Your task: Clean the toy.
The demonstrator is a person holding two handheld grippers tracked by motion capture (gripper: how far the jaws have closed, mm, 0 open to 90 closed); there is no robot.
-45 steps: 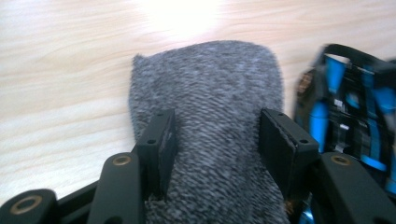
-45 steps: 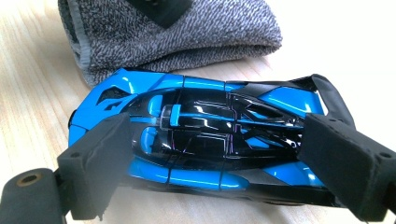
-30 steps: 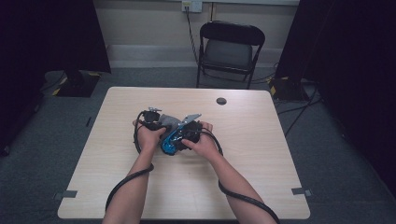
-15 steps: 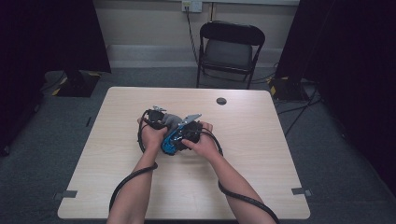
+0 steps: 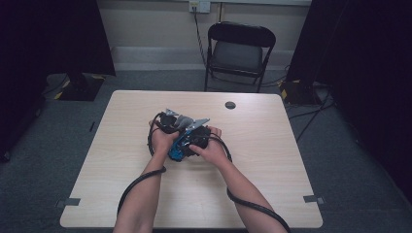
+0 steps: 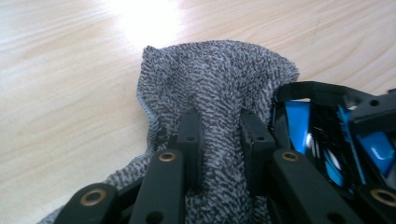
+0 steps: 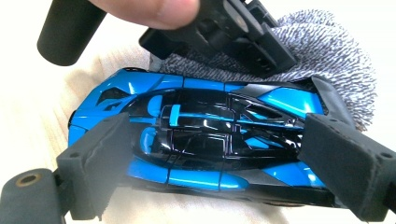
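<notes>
Your left gripper (image 6: 219, 135) has just been closing, and its jaws now pinch a fold of the grey cloth (image 6: 219, 79) — in the left gripper view the fabric bunches up between the two black jaws and fans out beyond them. A second ago, in the high view, both hands sat in much the same place over the middle of the table (image 5: 272, 184), so the fresh grip on the cloth is the real change. I judge that you now have your wiping tool in hand and can start rubbing the car.

Your right gripper (image 7: 219, 175) clamps the blue and black toy car (image 7: 205, 135), one padded jaw at each end of it. In the right gripper view the car lies with its long axis running across the picture from jaw to jaw and its roof facing the camera; the narrower end at the left looks like the nose, though I cannot be sure. The cloth touches the car's far side.
</notes>
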